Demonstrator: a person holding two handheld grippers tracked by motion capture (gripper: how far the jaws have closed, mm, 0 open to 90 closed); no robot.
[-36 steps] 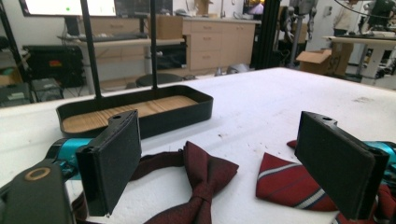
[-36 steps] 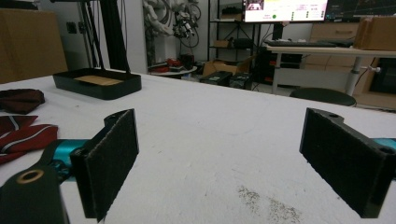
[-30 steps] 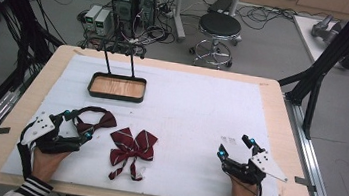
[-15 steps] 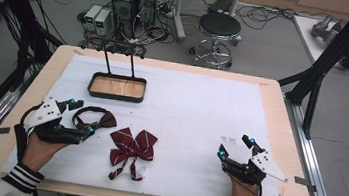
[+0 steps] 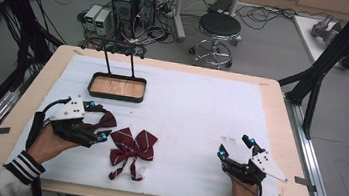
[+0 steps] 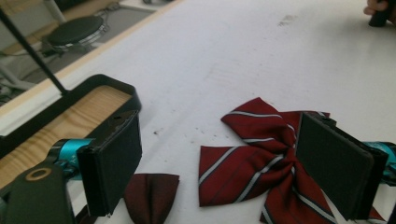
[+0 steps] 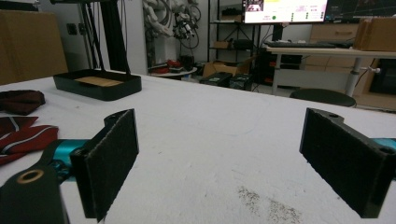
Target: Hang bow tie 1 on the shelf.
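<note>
Two bow ties were on the white pad, and the left gripper [image 5: 96, 123] sat right over the plain dark one [image 5: 105, 119], jaws spread wide with nothing pinched yet. In the left gripper view that plain bow tie [image 6: 152, 196] lay low between the pads, tucked close to the left-hand pad [image 6: 114, 163], while the striped bow tie [image 6: 261, 156] spread out just beside it and ran under the other pad.

That's where I figured it could go sideways. With both ties that close, a wide-open claw coming down could easily catch a wing of the striped one along with the plain one, and then both get dragged. The plain tie also sat off-centre in the gap, so a squeeze might only nip an edge and let the soft fabric slide out on the lift. The striped tie's loose tails [image 5: 123, 170] looked like they'd snag too.

The right gripper [image 5: 236, 148] rested near the front right of the pad, well apart from everything, jaws also wide and empty, so no help steadying anything from there.

Further back stood the black tray with the wooden bottom [image 5: 116, 87], presumably the drop spot. Its two upright rods [image 5: 119, 61] rose from the far rim, so a carried tie swinging loose might hook on them or drape over the wall instead of landing inside.
</note>
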